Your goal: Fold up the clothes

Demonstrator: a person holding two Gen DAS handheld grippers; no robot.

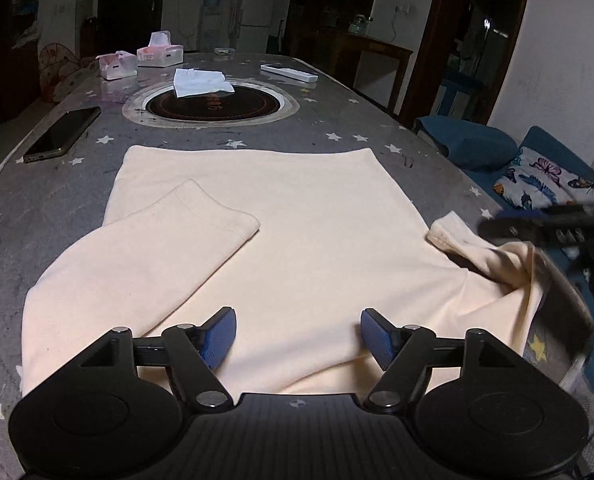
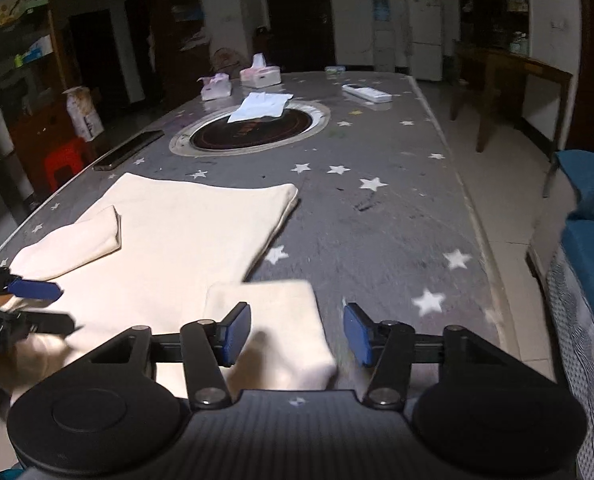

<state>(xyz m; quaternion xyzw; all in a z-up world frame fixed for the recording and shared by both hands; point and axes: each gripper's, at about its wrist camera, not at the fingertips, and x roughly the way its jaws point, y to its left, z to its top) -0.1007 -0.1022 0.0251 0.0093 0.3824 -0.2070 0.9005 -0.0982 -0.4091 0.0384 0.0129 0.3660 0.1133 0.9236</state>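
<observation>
A dim room; on the star-printed tabletop (image 1: pixel 337 120) the cream shirt (image 1: pixel 289 240) lies flat by the near edge, left sleeve folded in. Both the left gripper (image 1: pixel 298 334) and right gripper (image 2: pixel 297 332) hang spread, holding nothing. The right sleeve (image 2: pixel 273 328) hangs near the edge and could slide off.

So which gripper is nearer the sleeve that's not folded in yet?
Right. The right gripper is open directly over the unfolded sleeve at the shirt's right edge. The left gripper hovers open over the shirt's middle, farther away.

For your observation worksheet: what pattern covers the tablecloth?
White stars on grey tablecloth; clearest in the right wrist view.
</observation>
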